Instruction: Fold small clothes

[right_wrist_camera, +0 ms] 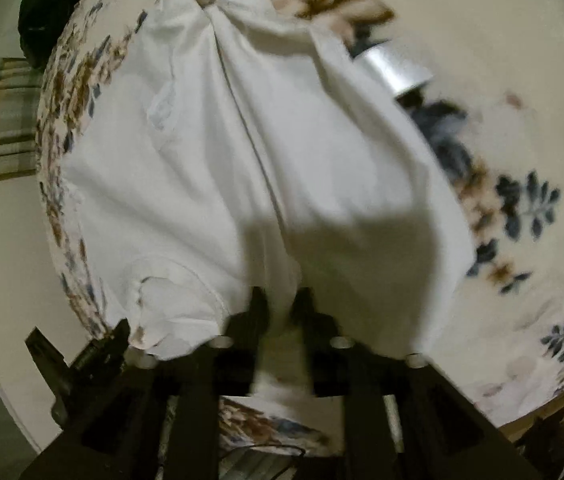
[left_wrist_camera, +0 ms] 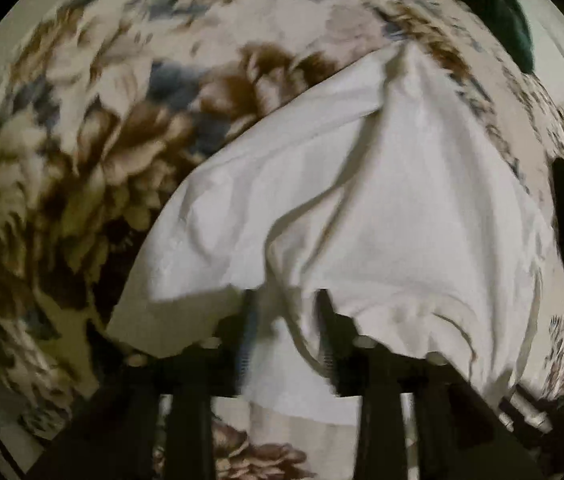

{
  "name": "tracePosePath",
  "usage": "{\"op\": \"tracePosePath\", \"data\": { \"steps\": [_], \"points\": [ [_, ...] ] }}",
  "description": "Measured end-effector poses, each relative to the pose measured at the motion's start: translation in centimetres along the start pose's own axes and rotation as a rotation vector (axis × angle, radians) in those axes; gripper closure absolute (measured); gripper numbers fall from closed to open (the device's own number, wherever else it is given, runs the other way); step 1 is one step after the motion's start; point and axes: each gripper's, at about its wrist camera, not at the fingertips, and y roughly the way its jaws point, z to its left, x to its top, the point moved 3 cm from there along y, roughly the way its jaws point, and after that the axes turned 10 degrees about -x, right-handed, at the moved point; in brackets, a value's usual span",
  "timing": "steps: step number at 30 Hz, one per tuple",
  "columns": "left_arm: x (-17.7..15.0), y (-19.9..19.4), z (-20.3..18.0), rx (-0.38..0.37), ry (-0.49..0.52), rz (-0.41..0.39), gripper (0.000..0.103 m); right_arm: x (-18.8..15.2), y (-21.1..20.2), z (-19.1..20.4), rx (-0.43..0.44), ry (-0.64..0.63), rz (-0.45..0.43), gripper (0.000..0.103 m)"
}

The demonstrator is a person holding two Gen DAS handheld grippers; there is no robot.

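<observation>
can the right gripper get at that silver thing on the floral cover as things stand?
Probably not directly. The right gripper is shut on the white garment, and that cloth drapes between it and the silver thing, covering its near end. It would have to let go first.

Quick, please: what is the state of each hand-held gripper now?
Left hand-held gripper: closed on the white cotton garment.
Right hand-held gripper: closed on the same white cotton garment.
</observation>
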Motion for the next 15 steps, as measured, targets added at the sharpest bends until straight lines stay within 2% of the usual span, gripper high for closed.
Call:
{"op": "tracePosePath", "data": {
  "steps": [1, 2, 3, 7, 9, 11, 14, 15],
  "points": [
    [-0.1, -0.7, -0.9, -0.01, 0.032, -0.013, 0.047, 0.3, -1.2, -0.3, 0.018, -0.002, -0.029, 0.042],
    [-0.6, -1.3, -2.2, -0.017, 0.074, -0.02, 0.028, 0.5, -2.1, -0.4, 0.015, -0.006, -0.049, 0.04],
    [-1.3, -1.6, -3.6, -0.006, 0.108, -0.019, 0.021, 0.8, -2.7, -0.1, 0.013, -0.006, -0.063, 0.037],
    [-4.6, -1.3, -9.8, -0.031, 0.226, 0.008, 0.019, 2.2, -5.8, -0.7, -0.007, -0.015, -0.082, 0.018],
    [-6.3, -1.1, -12.7, -0.009, 0.289, 0.001, 0.019, 3.2, -7.3, -0.5, -0.003, -0.042, -0.073, 0.012],
    [-8.6, -0.8, -16.2, -0.008, 0.321, -0.008, 0.019, 4.8, -9.0, -0.5, -0.009, -0.094, -0.06, 0.012],
    [-10.4, 0.7, -19.3, -0.075, 0.228, 0.011, 0.019, 7.7, -10.7, -0.5, -0.038, -0.183, -0.051, 0.012],
    [-11.3, 1.6, -19.8, -0.11, 0.149, 0.02, 0.019, 8.7, -10.7, -0.5, -0.05, -0.211, -0.044, 0.012]
  ]
}}
